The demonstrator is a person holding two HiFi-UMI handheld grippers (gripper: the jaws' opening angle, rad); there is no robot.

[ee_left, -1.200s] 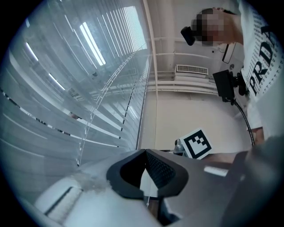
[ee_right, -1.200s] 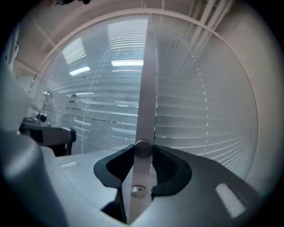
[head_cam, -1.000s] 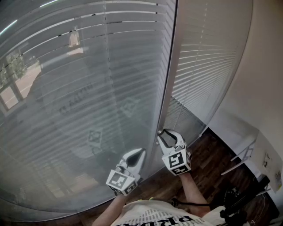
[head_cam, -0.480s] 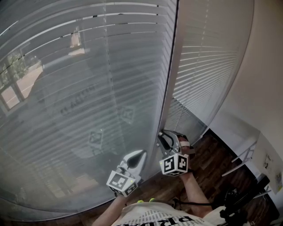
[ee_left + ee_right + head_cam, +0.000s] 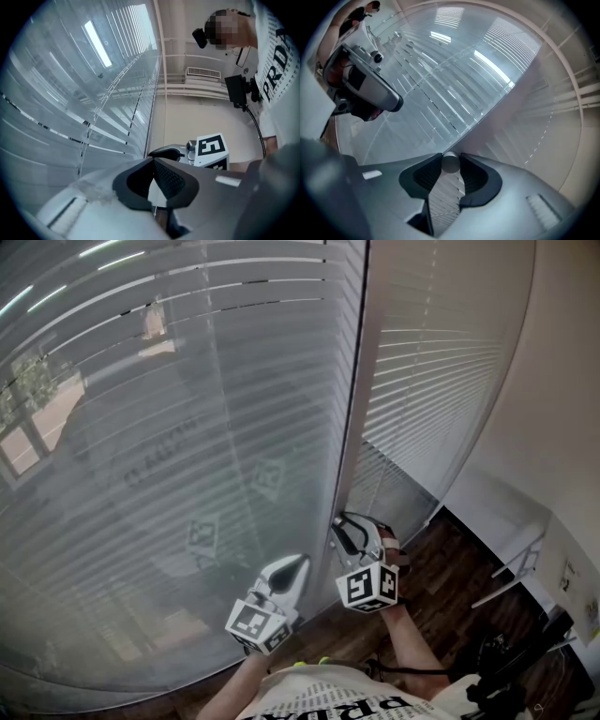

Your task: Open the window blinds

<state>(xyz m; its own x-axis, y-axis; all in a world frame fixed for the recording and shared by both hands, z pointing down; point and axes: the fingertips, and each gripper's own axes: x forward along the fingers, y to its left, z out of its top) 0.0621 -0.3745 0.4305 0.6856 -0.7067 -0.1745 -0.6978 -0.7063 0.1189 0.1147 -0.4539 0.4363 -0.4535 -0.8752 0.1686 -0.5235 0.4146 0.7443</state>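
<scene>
Closed white slat blinds (image 5: 187,427) cover the big left window, and a second set (image 5: 431,362) covers the right one, with a pale frame post (image 5: 356,409) between them. My right gripper (image 5: 349,521) is at the foot of that post. In the right gripper view it (image 5: 450,165) is shut on the round end of the blind's tilt wand (image 5: 450,161), which sits between both pads. My left gripper (image 5: 300,562) hovers just left of it, tips toward the left blinds. Its jaws (image 5: 153,160) meet at the tip with nothing thick between them.
Dark wood floor (image 5: 450,587) lies below the windows. A white wall (image 5: 562,381) runs along the right with a white ledge (image 5: 525,559) beside it. Black equipment with cables (image 5: 497,671) sits at the bottom right by my body.
My right gripper has rolled about its own axis around the wand, so its marker cube shows a different face. The left gripper has kept still.
</scene>
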